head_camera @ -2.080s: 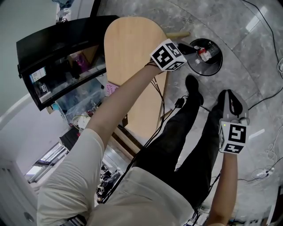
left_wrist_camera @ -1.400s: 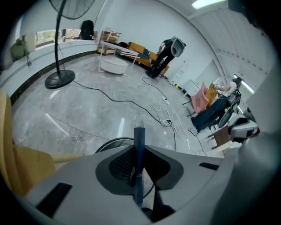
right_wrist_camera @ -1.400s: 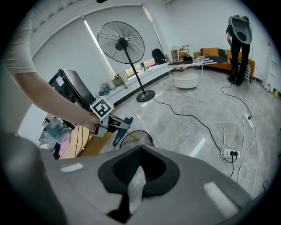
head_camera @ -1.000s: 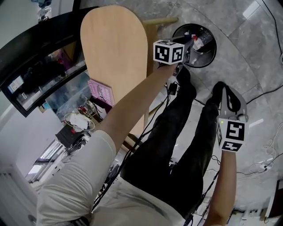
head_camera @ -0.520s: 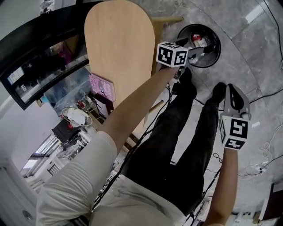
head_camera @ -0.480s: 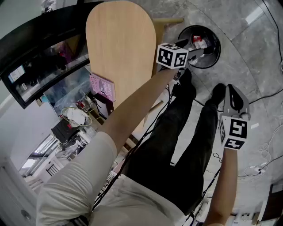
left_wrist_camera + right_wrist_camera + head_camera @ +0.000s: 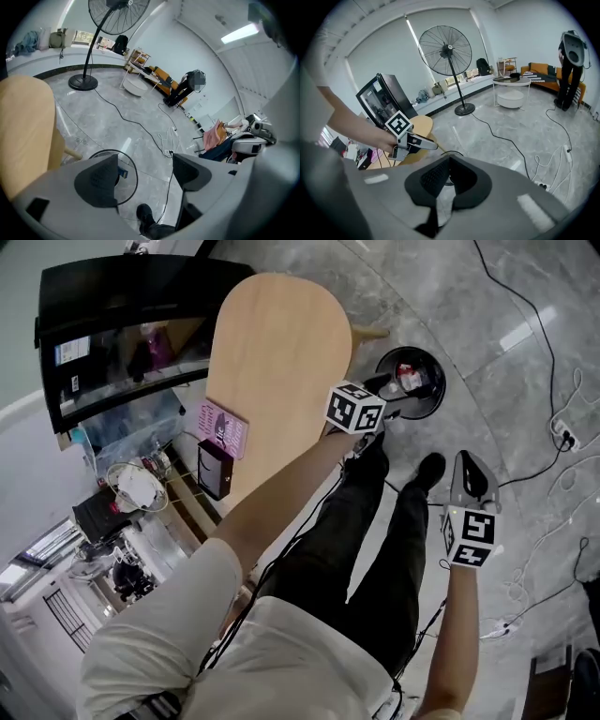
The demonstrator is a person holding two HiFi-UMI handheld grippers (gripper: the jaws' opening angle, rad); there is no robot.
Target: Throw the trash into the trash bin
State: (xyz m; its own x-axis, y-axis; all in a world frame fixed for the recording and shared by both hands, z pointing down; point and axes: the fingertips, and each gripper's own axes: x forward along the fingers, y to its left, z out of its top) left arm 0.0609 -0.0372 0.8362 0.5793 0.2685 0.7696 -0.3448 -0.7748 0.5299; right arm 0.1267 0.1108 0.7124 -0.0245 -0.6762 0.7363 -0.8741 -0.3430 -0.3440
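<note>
The black round trash bin (image 7: 433, 399) stands on the grey floor beyond the wooden table; red and white trash (image 7: 406, 376) lies inside it. My left gripper (image 7: 389, 407) hangs over the bin's near rim. Its jaws have just been opening and stand open, with nothing between them. In the left gripper view the left gripper (image 7: 143, 176) frames the bin's rim (image 7: 135, 173) below, with a blue piece (image 7: 123, 172) in the bin. My right gripper (image 7: 466, 463) is shut and empty, off to the bin's right, above the person's shoe. In the right gripper view the right gripper (image 7: 449, 180) is shut.
A rounded wooden table (image 7: 272, 362) lies left of the bin. The person's legs and black shoes (image 7: 431, 470) stand just before it. Cables (image 7: 525, 296) trail over the floor. A standing fan (image 7: 83, 82) is farther off. A black cabinet (image 7: 122, 315) lies left of the table.
Both grippers have risen from the floor. The bin now looks smaller and farther below. The left gripper has drawn back from inside the bin's mouth to its near rim.
</note>
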